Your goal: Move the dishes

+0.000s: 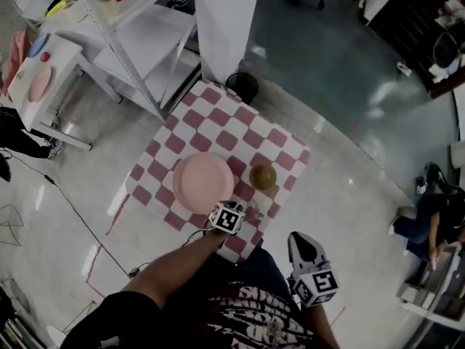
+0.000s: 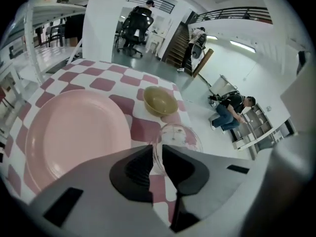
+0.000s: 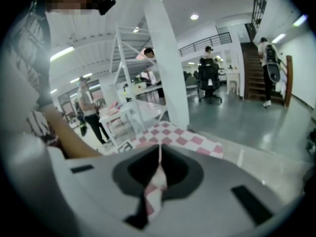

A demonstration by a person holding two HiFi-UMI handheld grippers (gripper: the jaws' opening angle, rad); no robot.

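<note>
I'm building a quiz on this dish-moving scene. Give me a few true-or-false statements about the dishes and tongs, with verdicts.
1. The pink plate lies on the checkered tablecloth. True.
2. The olive bowl sits on the pink plate. False: it stands on the tablecloth beside the plate, apart from it.
3. The right tongs grip a dish. False: they are shut and empty, held off to the side of the tablecloth.
4. A clear glass bowl stands on the tablecloth, nearer the person than the olive bowl. True.
</note>
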